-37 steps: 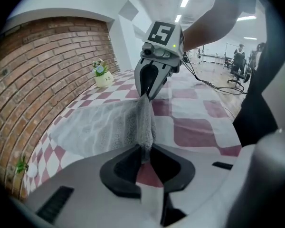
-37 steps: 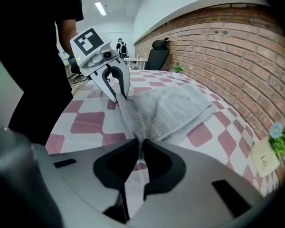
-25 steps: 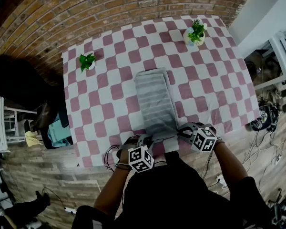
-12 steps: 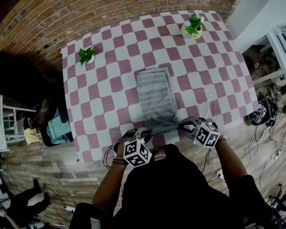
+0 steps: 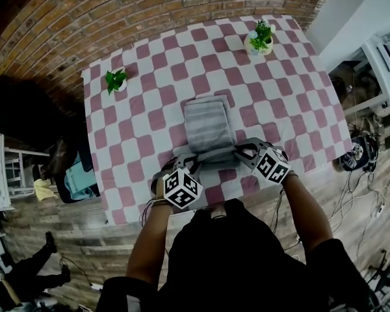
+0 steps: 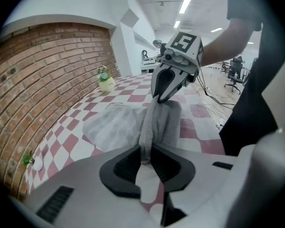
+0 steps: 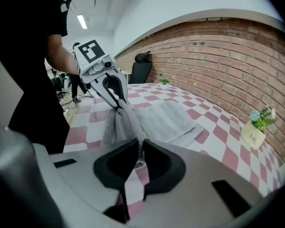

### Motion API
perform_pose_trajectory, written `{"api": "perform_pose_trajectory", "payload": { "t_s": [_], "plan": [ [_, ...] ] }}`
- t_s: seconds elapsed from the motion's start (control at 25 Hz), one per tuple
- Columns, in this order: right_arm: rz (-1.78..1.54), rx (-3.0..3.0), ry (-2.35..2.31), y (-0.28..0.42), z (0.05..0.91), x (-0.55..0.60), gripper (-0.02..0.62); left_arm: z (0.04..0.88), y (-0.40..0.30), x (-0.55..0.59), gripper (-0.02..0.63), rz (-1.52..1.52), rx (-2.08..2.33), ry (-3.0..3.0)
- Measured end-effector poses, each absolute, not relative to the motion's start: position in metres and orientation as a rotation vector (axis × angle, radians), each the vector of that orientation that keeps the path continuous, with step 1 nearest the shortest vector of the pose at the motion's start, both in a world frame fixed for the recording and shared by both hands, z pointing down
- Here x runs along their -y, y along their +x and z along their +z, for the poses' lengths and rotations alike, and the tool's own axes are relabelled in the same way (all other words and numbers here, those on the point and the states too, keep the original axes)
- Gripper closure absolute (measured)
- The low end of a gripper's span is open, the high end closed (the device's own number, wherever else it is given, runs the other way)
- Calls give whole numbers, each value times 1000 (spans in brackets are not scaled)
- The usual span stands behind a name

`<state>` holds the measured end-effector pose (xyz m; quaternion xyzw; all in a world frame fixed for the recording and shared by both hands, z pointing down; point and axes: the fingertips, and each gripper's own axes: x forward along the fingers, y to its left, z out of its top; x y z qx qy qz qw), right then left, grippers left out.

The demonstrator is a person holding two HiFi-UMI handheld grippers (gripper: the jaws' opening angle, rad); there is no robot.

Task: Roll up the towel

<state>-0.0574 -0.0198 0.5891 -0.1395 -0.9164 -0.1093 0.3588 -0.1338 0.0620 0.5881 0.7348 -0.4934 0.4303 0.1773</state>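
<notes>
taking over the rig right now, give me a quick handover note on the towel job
Left gripper: shut on the near edge of the towel, at its left corner.
Right gripper: shut on the same edge, at the right corner.
The towel lies lengthwise on the checked table, near edge lifted over the flat part.
Done: first turn started, no roll formed yet.
Left: lay the edge down and roll toward the far end.
</notes>
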Motion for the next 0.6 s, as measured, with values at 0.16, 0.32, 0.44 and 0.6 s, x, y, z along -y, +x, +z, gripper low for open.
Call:
{"api": "perform_pose_trajectory", "payload": {
  "t_s": [0.16,0.32,0.44,0.6],
  "plan": [
    [-275,2367,-277,-71,603,32,555,596,-149,-49,531,1189,1468,2010],
    [-280,2451,-109,-79,591,49,506,602,-161,-41,520,1157,1545,1929],
    [-318,2584,-158,-77,559,31,495,606,-166,-38,518,1139,1572,1892],
    [-567,2477,-416,-63,559,-20,456,605,-168,-37,518,1132,1572,1890]
  ]
}}
